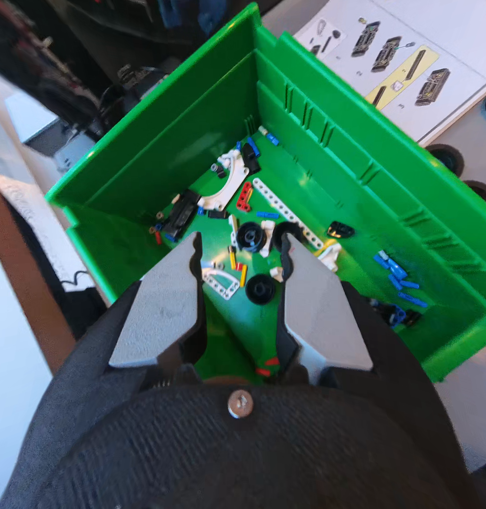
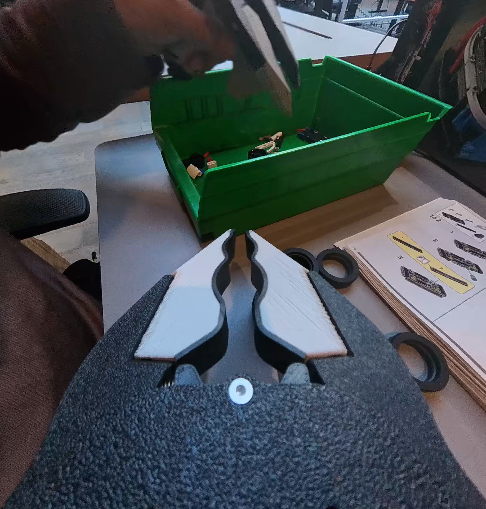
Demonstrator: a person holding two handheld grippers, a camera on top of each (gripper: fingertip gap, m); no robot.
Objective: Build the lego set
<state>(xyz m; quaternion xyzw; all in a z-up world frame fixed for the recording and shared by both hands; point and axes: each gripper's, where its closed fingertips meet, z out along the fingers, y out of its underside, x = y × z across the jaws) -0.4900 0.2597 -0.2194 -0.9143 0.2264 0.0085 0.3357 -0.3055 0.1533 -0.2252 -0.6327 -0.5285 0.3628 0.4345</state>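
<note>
While most loose pieces lie unsorted in the green plastic bin (image 1: 305, 115), I judge the build barely begun: no assembled model shows in either view. My left tool (image 1: 241, 239) hangs inside the bin, jaws spread wide and empty, over a black round wheel hub (image 1: 250, 236) and a long white perforated beam (image 1: 284, 210); blue pins (image 1: 395, 272) cluster near one wall. My right tool (image 2: 239, 237) hovers low over the grey surface (image 2: 131, 209), jaws parted by a narrow gap, gripping nothing. Three black rubber tyres (image 2: 337, 267) rest on the surface beside the open instruction booklet (image 2: 429, 278), which lies just right of the bin. Beyond the surface: a black chair armrest (image 2: 41, 209), pale flooring, and dark clutter against a window.
</note>
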